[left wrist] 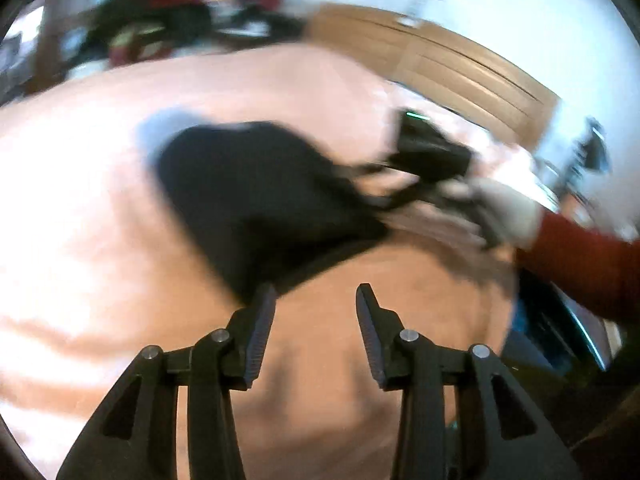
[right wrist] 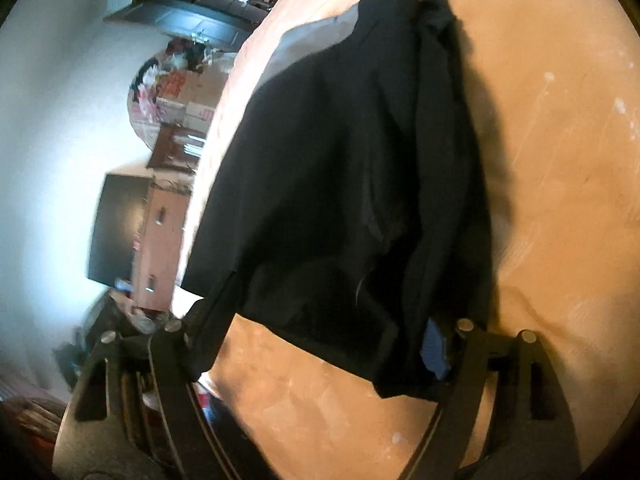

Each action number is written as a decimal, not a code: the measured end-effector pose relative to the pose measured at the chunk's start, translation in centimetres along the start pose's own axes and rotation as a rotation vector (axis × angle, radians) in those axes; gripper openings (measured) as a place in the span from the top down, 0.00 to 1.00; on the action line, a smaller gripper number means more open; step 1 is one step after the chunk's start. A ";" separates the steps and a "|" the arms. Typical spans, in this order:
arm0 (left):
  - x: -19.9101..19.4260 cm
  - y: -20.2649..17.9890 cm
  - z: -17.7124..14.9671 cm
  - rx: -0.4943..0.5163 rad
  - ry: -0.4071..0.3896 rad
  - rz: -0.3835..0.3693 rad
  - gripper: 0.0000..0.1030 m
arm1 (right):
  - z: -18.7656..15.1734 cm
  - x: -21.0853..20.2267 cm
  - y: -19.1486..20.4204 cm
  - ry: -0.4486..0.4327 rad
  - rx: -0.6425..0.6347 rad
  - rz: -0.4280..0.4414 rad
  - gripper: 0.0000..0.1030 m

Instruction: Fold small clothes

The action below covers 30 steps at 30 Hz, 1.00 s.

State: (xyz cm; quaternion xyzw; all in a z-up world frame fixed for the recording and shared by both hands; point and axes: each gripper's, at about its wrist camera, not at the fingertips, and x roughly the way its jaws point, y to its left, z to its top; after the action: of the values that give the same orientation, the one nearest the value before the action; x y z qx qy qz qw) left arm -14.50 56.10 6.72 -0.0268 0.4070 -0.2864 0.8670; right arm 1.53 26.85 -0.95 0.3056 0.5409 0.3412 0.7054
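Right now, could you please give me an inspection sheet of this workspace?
Surface: orange-tan table, bare around the garment.
Job's things: black garment with a grey panel, partly lifted off the table.
Clutter: nothing seen on the table.
Grippers: left hand-held gripper open, empty, by the garment's edge; right hand-held gripper draped in cloth, grip unclear.
Cables: nothing seen.
Surroundings: wooden door, cluttered shelves, blurred.
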 end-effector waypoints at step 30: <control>9.8 -2.7 2.9 0.380 0.123 0.237 0.73 | -4.5 -2.2 -6.3 -0.135 0.069 0.022 1.00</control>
State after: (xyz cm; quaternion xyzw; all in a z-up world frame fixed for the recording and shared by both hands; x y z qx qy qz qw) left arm -8.73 48.25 2.61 0.2021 0.3980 -0.2551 0.8577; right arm -2.27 21.70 -5.80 0.3580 0.5004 0.3085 0.7254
